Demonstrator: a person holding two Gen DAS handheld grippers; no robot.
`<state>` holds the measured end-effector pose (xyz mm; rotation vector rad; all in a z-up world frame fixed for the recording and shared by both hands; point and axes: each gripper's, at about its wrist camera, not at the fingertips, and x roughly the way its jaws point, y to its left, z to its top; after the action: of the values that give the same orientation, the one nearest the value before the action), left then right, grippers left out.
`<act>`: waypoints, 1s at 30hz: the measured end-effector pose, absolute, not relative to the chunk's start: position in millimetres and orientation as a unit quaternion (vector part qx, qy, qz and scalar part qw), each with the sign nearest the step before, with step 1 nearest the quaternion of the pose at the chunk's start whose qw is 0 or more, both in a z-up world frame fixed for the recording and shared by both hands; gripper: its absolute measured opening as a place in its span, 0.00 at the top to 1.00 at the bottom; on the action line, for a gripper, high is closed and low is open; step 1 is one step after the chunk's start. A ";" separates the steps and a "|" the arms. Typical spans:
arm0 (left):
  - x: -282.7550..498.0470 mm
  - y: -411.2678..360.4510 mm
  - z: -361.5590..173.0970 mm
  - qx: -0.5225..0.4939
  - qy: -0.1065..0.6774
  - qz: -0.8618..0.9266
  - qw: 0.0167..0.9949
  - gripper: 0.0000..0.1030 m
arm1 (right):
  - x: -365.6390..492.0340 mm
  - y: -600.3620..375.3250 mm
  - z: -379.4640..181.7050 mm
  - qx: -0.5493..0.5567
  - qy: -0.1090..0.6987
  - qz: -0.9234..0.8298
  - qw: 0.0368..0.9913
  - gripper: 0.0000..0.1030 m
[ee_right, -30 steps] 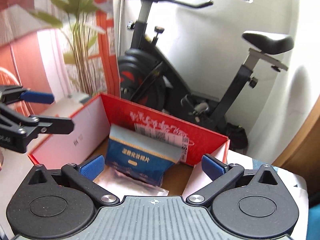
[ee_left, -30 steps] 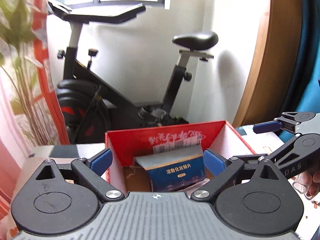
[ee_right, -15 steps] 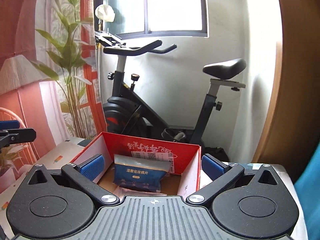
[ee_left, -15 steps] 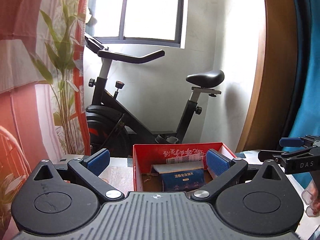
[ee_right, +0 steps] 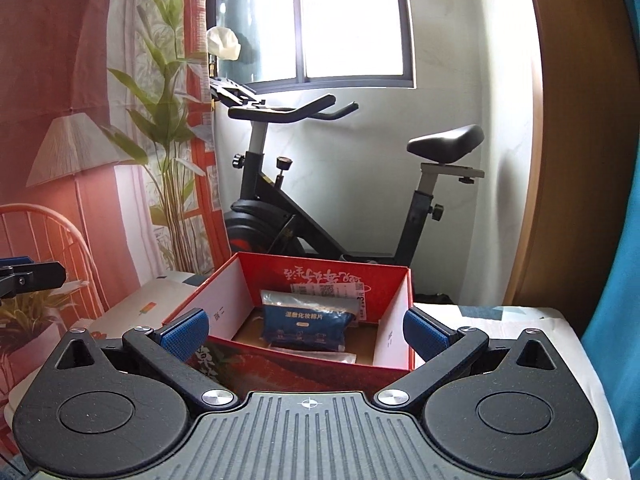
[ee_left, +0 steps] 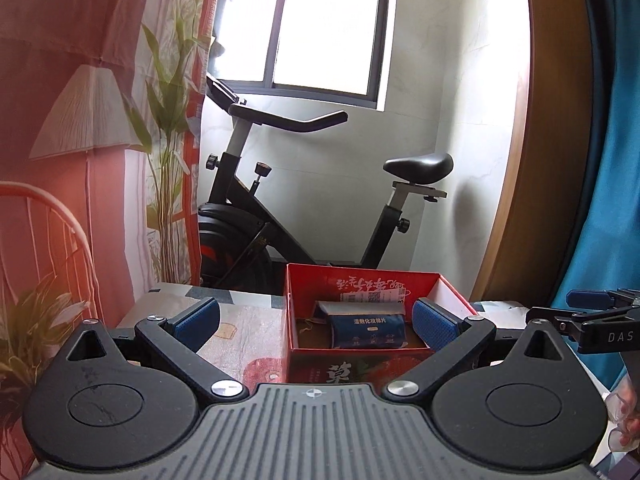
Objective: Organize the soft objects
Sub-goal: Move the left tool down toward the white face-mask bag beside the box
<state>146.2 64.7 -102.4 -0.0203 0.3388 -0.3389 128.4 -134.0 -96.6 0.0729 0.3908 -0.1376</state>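
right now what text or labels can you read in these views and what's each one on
"湿敷化妆棉片": on the blue packet inside the red box.
"DAS": on the right gripper, seen from the left wrist view.
"3元": on the white sticker on the box's back wall; its QR code and other print are too small to read.
White brush script on that wall, and a large character on the box front: not legible enough to quote.

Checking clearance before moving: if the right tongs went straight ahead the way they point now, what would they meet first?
Most likely the red box's near wall, low between the open right tongs; slightly higher, they would clear it and reach the blue pack. Depth is unclear.
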 end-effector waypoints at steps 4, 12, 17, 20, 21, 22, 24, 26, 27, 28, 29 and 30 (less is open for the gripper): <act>130.2 68.9 -107.1 -0.011 0.162 -0.165 0.973 0.00 | 112.4 -126.3 -102.0 0.036 0.195 -0.080 0.977 0.00; 104.3 76.7 -126.4 -0.020 0.170 -0.165 0.971 0.00 | 82.7 -122.0 -121.2 0.059 0.198 -0.093 0.974 0.00; 98.2 78.6 -143.5 -0.017 0.187 -0.161 0.969 0.00 | 70.7 -116.5 -137.7 0.051 0.208 -0.108 0.971 0.00; 98.8 79.7 -150.2 -0.024 0.196 -0.164 0.966 0.00 | 64.8 -111.6 -148.4 0.036 0.214 -0.121 0.969 0.00; 98.2 79.4 -152.2 -0.023 0.198 -0.165 0.966 0.00 | 63.8 -110.1 -151.8 0.031 0.217 -0.124 0.968 0.00; 97.4 77.9 -155.1 -0.019 0.200 -0.166 0.965 0.00 | 62.9 -108.9 -155.3 0.029 0.220 -0.126 0.967 0.00; 97.0 75.3 -159.2 -0.012 0.200 -0.165 0.966 0.00 | 61.7 -108.7 -162.9 0.034 0.227 -0.120 0.966 0.00; 96.8 73.9 -163.2 -0.007 0.202 -0.166 0.965 0.00 | 61.0 -108.4 -170.4 0.040 0.227 -0.107 0.967 0.00; 97.9 73.6 -165.6 -0.005 0.205 -0.168 0.964 0.00 | 60.6 -108.3 -174.7 0.042 0.228 -0.102 0.967 0.00; 99.6 73.5 -168.4 -0.004 0.210 -0.168 0.963 0.00 | 61.6 -107.7 -178.2 0.042 0.230 -0.099 0.967 0.00; 101.4 73.7 -170.6 -0.005 0.215 -0.168 0.962 0.00 | 61.8 -106.4 -182.5 0.040 0.231 -0.098 0.967 0.00; 103.7 73.7 -173.2 -0.007 0.221 -0.167 0.961 0.00 | 62.0 -104.6 -187.0 0.038 0.233 -0.100 0.967 0.00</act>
<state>103.7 73.7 -173.2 -0.0140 0.4488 -0.3392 62.0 -104.6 -187.0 0.0768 0.4709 -0.2024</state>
